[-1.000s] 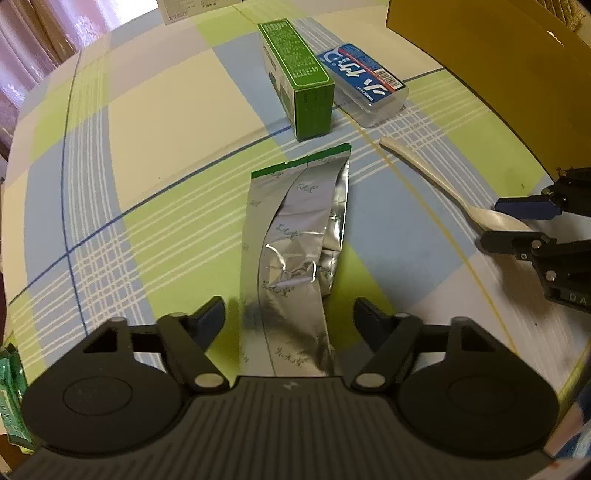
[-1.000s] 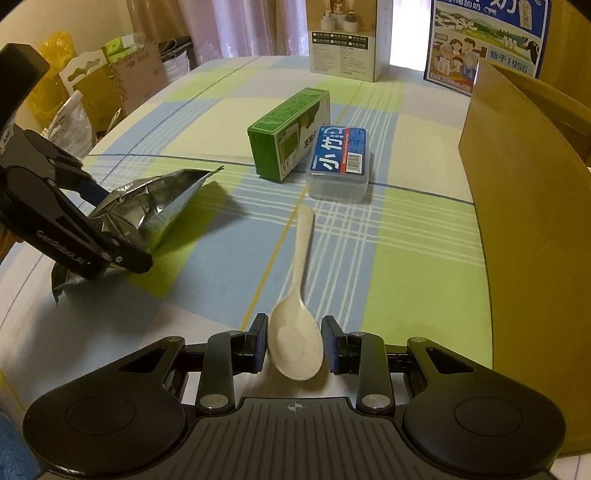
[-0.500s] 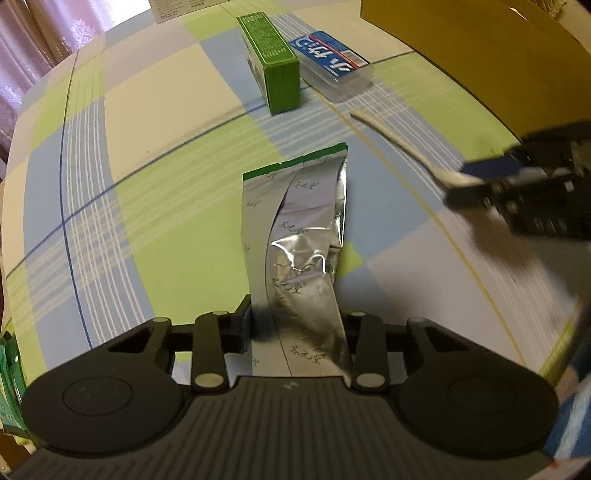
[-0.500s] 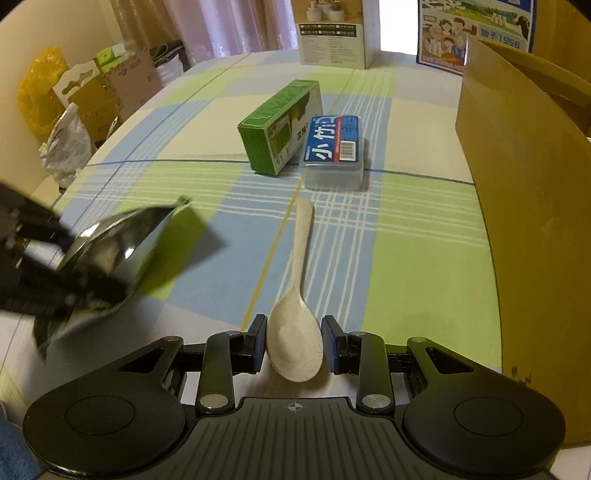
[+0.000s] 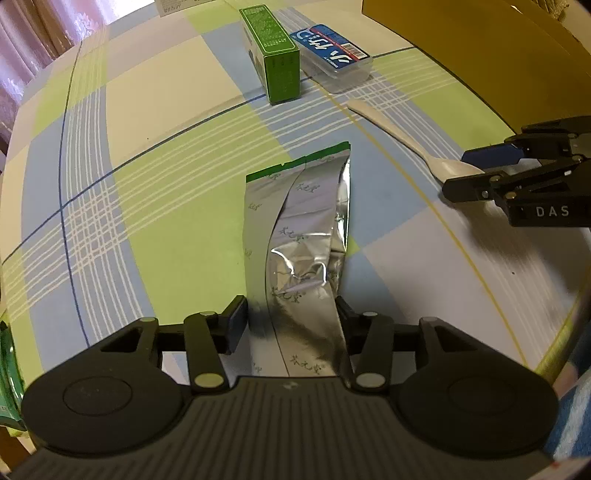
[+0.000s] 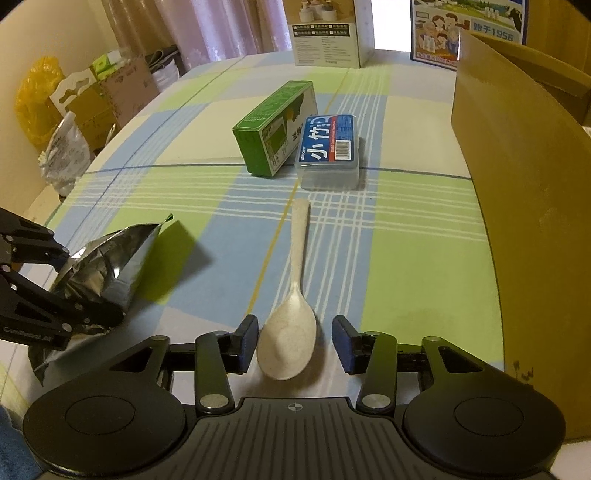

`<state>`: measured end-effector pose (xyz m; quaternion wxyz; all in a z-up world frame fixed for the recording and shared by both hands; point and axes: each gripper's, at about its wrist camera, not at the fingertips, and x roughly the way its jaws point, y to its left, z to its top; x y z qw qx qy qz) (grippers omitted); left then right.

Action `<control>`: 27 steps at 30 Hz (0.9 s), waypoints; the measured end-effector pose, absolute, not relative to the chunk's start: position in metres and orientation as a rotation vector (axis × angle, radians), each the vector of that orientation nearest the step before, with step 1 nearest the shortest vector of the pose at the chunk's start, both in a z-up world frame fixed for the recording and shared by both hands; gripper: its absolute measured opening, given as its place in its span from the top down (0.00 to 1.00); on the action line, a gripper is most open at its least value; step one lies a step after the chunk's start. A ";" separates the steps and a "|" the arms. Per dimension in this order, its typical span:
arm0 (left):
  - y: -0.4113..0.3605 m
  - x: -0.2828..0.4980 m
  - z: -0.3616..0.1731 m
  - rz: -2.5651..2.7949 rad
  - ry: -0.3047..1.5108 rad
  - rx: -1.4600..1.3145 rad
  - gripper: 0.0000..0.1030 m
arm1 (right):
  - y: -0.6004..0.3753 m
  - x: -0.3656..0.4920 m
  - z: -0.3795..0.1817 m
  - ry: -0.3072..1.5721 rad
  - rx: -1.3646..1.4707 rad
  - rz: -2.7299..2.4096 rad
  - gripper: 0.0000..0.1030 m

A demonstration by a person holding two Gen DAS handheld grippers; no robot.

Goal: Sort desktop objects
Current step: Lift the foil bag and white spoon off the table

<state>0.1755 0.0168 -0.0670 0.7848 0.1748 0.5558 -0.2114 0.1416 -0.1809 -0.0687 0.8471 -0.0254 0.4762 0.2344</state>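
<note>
A silver foil pouch [image 5: 295, 240] with a green top edge is pinched at its near end by my left gripper [image 5: 290, 321], which is shut on it. In the right wrist view the pouch [image 6: 107, 258] hangs tilted above the checked tablecloth and casts a shadow. A cream plastic spoon [image 6: 291, 325] lies with its handle pointing away. My right gripper [image 6: 295, 343] straddles the spoon's bowl and is open, with a gap at the right pad. In the left wrist view that gripper [image 5: 458, 173] is at the spoon [image 5: 402, 136].
A green carton [image 6: 273, 140] and a clear box with a blue label [image 6: 328, 151] lie side by side mid-table. A tall brown cardboard box [image 6: 524, 221] walls the right side. A white box [image 6: 328, 33] stands at the far end. Bags [image 6: 37, 103] sit off the table's left.
My left gripper closed on the pouch and raised it. The right gripper's jaws widened slightly, so the spoon bowl is no longer squeezed between the pads.
</note>
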 end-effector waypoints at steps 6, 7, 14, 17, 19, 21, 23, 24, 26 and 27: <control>0.018 0.178 -0.068 -0.454 1.203 0.357 0.55 | -0.173 0.137 -0.069 0.988 -0.115 0.490 0.59; 0.018 0.178 -0.068 -0.453 1.203 0.354 0.55 | -0.170 0.136 -0.070 0.983 -0.135 0.490 0.59; 0.018 0.176 -0.066 -0.461 1.198 0.345 0.62 | -0.165 0.132 -0.072 0.967 -0.192 0.485 0.71; 0.017 0.173 -0.064 -0.466 1.184 0.349 0.66 | -0.167 0.131 -0.069 0.957 -0.175 0.487 0.72; 0.017 0.170 -0.062 -0.469 1.178 0.336 0.70 | -0.168 0.130 -0.065 0.937 -0.167 0.492 0.72; 0.018 0.168 -0.061 -0.472 1.174 0.331 0.70 | -0.169 0.129 -0.063 0.921 -0.163 0.494 0.72; 0.018 0.165 -0.060 -0.473 1.169 0.327 0.70 | -0.169 0.129 -0.061 0.911 -0.159 0.496 0.72; 0.018 0.164 -0.060 -0.473 1.167 0.323 0.70 | -0.168 0.129 -0.060 0.905 -0.159 0.496 0.72; 0.020 0.163 -0.058 -0.473 1.160 0.308 0.70 | -0.168 0.128 -0.058 0.889 -0.159 0.497 0.72; 0.021 0.163 -0.057 -0.473 1.157 0.301 0.70 | -0.167 0.128 -0.057 0.881 -0.160 0.496 0.72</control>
